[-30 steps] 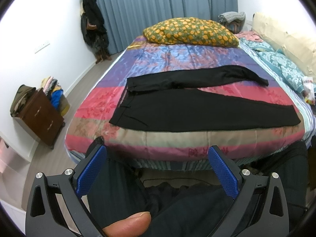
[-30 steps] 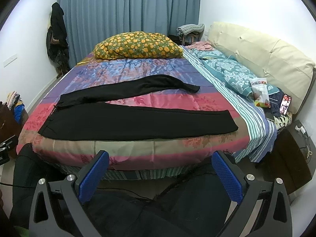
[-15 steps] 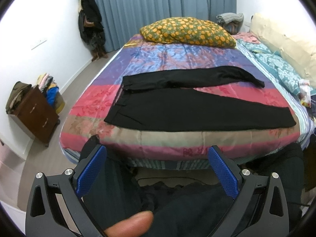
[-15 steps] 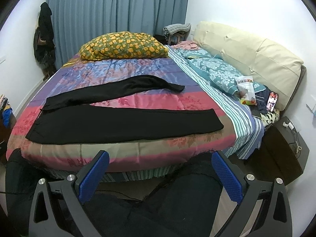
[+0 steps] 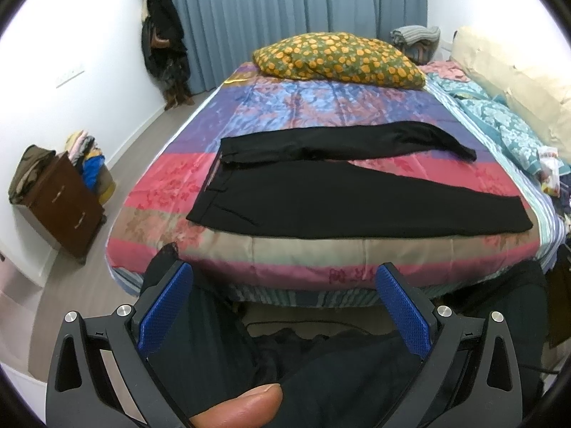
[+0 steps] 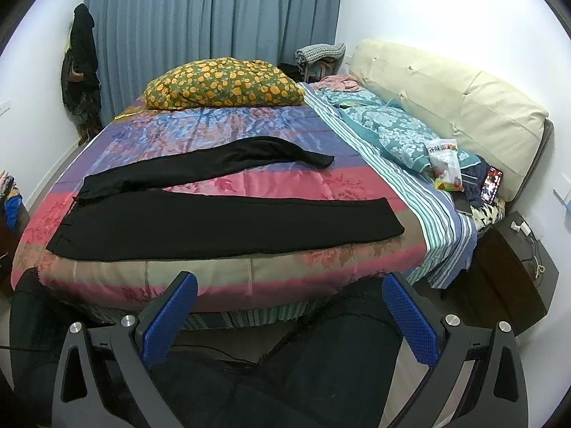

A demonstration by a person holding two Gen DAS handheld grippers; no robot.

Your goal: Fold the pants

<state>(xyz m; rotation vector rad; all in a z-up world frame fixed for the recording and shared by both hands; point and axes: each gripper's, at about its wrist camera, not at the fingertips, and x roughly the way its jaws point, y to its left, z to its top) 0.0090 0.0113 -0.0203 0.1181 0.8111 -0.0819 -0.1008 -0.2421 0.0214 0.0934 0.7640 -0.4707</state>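
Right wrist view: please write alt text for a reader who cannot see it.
Black pants lie flat on a bed, legs spread apart toward the right. The open right hand-held gripper is short of the bed, touching nothing. A pillow sits beyond the pants.

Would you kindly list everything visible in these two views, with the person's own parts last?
pants: one, black, spread flat on the quilt, legs apart in a V
quilt: one, pink, purple and blue bands, covering the bed
floral pillow: one, green with orange flowers, far end of the bed
teal pillow: one, teal patterned, right side of the bed
headboard cushion: one, cream, along the right wall
snack bag: one, white, beside the teal pillow
curtains: blue-grey, back wall
dresser: one, dark brown, left wall, clothes piled on it
hanging clothes: dark, left corner
left claw: open, in front of the bed
right claw: open, in front of the bed
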